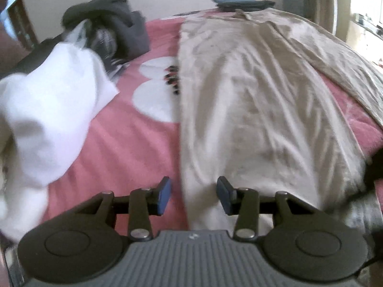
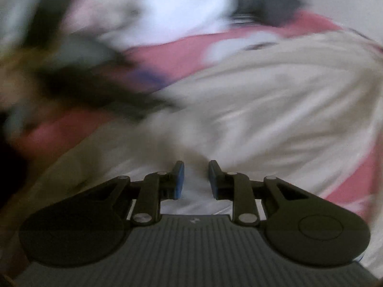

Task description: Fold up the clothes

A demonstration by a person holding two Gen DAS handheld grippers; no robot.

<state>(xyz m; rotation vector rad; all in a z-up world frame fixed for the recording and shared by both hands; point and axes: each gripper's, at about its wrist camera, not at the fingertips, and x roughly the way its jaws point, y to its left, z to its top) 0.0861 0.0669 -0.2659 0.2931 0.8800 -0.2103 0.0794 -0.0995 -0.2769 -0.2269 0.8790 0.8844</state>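
Our left gripper (image 1: 194, 196) hangs with its fingers apart and empty above the near edge of the beige garment (image 1: 251, 100), which lies spread along the pink bed (image 1: 134, 148). Our right gripper (image 2: 194, 179) has a narrower gap, nothing pinched, over the same cloth. One white garment (image 1: 47, 119) and one dark pile (image 1: 115, 24) lie left. The right view is badly blurred.

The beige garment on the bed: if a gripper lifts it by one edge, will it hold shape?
Probably not: the beige garment lies creased and flat, so it likely droops. It looks thin, probably light. Its sheen hints it may slip.
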